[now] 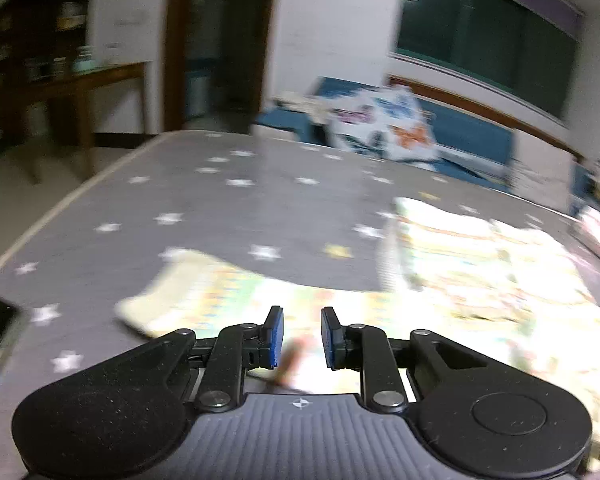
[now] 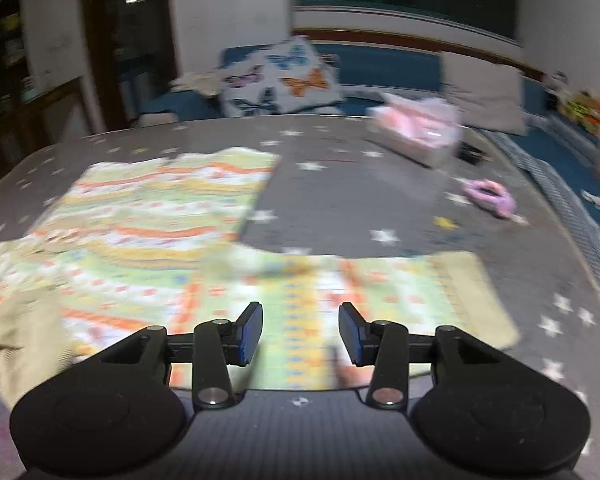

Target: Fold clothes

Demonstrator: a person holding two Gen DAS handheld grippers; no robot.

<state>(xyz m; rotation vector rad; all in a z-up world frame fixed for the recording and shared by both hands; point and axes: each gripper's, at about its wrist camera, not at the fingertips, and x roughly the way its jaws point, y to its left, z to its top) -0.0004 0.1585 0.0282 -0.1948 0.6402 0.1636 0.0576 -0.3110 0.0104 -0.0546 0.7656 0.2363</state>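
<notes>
Jaws of both grippers gape over the garment; tissue pack and pink toy lie beyond.

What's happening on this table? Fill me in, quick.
A person is folding clothes with handheld tongs, one in each hand. A patterned garment lies spread on the grey star-print table. The left tongs and right tongs are both open and grip nothing, each poised over a sleeve. The frames are blurred, so whether they touch it is unclear.
</notes>
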